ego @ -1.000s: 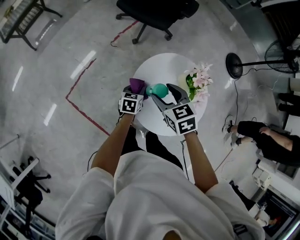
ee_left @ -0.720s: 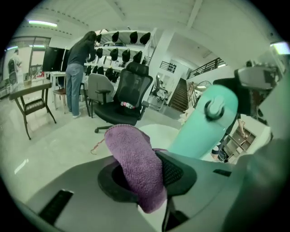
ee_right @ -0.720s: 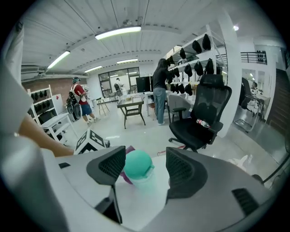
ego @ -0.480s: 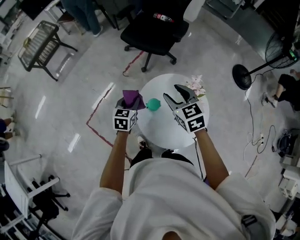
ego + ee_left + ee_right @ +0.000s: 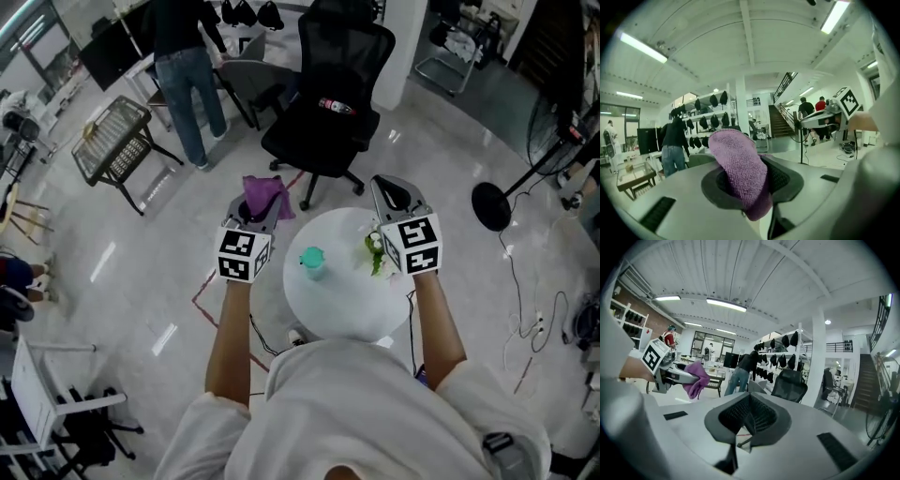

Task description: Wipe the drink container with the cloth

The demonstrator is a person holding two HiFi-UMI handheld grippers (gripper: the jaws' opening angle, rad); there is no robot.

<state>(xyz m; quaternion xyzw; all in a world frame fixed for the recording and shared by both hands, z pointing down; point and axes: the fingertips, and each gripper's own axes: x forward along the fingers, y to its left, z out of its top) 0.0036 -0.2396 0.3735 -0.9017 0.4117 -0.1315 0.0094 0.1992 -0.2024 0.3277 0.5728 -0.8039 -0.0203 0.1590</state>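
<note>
Left gripper [image 5: 253, 217] was clamped on the purple terry cloth [image 5: 266, 195]. Right gripper [image 5: 386, 187] jaws had just closed, nothing between them. Teal lidded drink container [image 5: 312, 262] stood on the round white table [image 5: 337, 314], untouched.

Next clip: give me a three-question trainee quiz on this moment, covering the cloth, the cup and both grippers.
1. True or false: the left gripper is shut on the purple cloth.
2. Where does the teal cup stand? A) on the white table B) on the black chair C) on the floor
3. Fill in: the fingers of the right gripper are ___.
Key: 1 true. 2 A. 3 shut; they have just closed, with nothing between them.
</note>
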